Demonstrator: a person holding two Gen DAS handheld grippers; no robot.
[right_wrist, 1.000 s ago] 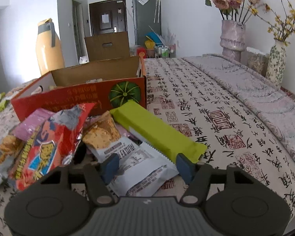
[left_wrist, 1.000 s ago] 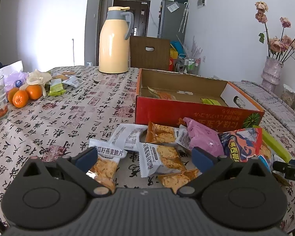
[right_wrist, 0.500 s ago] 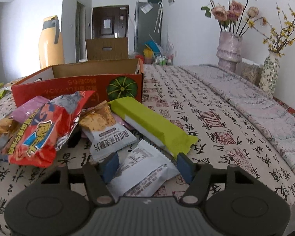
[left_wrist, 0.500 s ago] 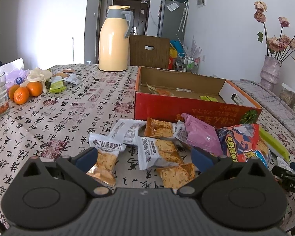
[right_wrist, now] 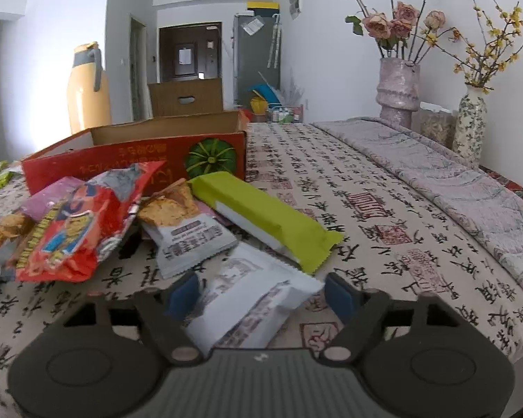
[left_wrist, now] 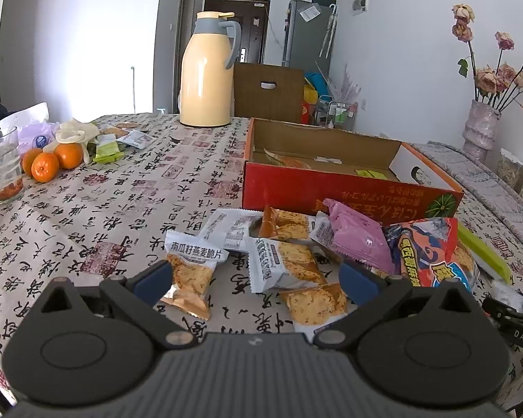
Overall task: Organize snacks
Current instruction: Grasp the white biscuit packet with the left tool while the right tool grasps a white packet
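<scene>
A pile of snack packets lies on the table in front of an open red cardboard box [left_wrist: 331, 191]. In the left wrist view my left gripper [left_wrist: 254, 280] is open, with oat-crisp packets [left_wrist: 191, 275] [left_wrist: 286, 264] lying between and beyond its fingers. A pink packet [left_wrist: 359, 244] and a red chip bag [left_wrist: 425, 254] lie to the right. In the right wrist view my right gripper [right_wrist: 261, 296] is open around a white packet [right_wrist: 254, 303] that sits between its fingers. A green bar [right_wrist: 265, 216], another oat packet [right_wrist: 184, 230] and the red chip bag [right_wrist: 76, 233] lie beyond it.
A yellow thermos [left_wrist: 207, 73] stands behind the box. Oranges [left_wrist: 50, 162], a glass [left_wrist: 1, 163] and small packets sit at the far left. Two flower vases [right_wrist: 397, 92] [right_wrist: 470, 129] stand at the right on a folded cloth [right_wrist: 453, 181]. The box holds a few packets.
Both grippers have pulled back and risen a little from the pile. The white packet stays between the right fingers. Both stay open.
</scene>
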